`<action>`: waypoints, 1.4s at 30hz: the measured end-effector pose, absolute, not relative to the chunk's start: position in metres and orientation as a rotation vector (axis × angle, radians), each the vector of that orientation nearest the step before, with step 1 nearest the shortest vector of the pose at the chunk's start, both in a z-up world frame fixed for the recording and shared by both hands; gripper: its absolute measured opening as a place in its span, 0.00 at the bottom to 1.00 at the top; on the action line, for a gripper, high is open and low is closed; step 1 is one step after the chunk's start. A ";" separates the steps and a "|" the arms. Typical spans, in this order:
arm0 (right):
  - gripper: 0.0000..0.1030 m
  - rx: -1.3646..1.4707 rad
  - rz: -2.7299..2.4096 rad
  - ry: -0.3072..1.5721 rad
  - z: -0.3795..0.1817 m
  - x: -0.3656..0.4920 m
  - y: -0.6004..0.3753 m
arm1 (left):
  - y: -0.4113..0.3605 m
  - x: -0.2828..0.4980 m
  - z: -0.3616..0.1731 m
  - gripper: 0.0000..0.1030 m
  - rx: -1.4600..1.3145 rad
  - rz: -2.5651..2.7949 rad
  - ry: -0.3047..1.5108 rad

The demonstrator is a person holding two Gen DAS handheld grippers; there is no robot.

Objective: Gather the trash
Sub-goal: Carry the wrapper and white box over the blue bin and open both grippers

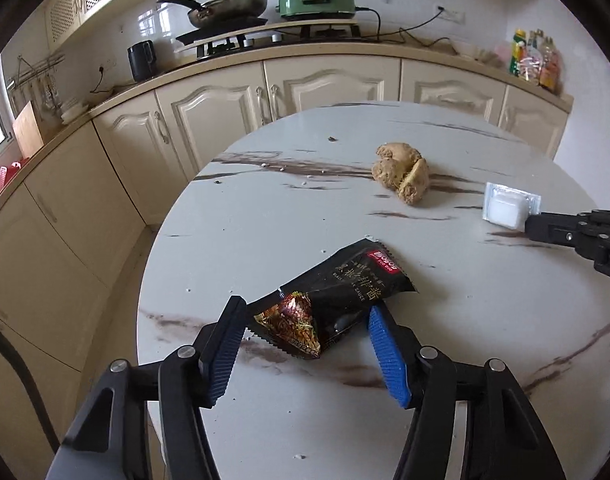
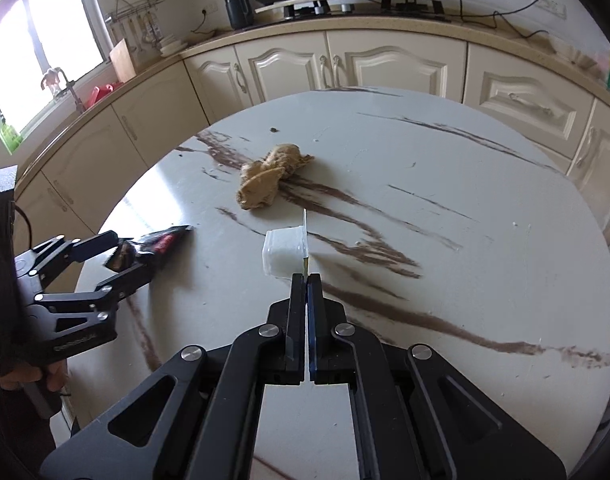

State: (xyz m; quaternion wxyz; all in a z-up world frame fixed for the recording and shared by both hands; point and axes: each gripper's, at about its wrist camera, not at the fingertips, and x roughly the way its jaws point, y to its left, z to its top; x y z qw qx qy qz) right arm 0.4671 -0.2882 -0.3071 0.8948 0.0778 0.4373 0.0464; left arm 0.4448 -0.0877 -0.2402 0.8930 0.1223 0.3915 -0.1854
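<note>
Biggest worry is your left gripper (image 1: 305, 320): it's spread wide with the black sauce packet (image 1: 337, 300) lying between the fingers, nothing clamped yet, and the crinkly foil could slide forward off the blue pads (image 1: 387, 354) when you squeeze, since mostly the near end sits inside. It's near the table (image 1: 265, 220) edge too, so a nudge could drop it. Your right gripper (image 2: 306, 280) is clenched on the thin foil lid of the small white tub (image 2: 283, 254), which hangs just ahead of the tips, tilted on its side; that flap could peel or slip. The ginger-like lump (image 2: 269, 182) sits further ahead, untouched. Both grippers come in low, nearly level.
</note>
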 end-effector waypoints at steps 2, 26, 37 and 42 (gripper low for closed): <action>0.02 0.159 0.103 0.905 -0.305 0.466 -0.285 | -0.092 0.442 -0.242 0.53 0.262 -0.389 0.801; 0.02 0.130 0.183 0.843 -0.271 0.440 -0.233 | -0.064 0.418 -0.222 0.01 0.076 -0.529 0.796; 0.02 0.095 0.239 0.820 -0.255 0.430 -0.185 | -0.026 0.382 -0.204 0.00 0.012 -0.533 0.768; 0.02 0.072 0.297 0.806 -0.247 0.430 -0.146 | 0.012 0.363 -0.195 0.00 -0.023 -0.491 0.744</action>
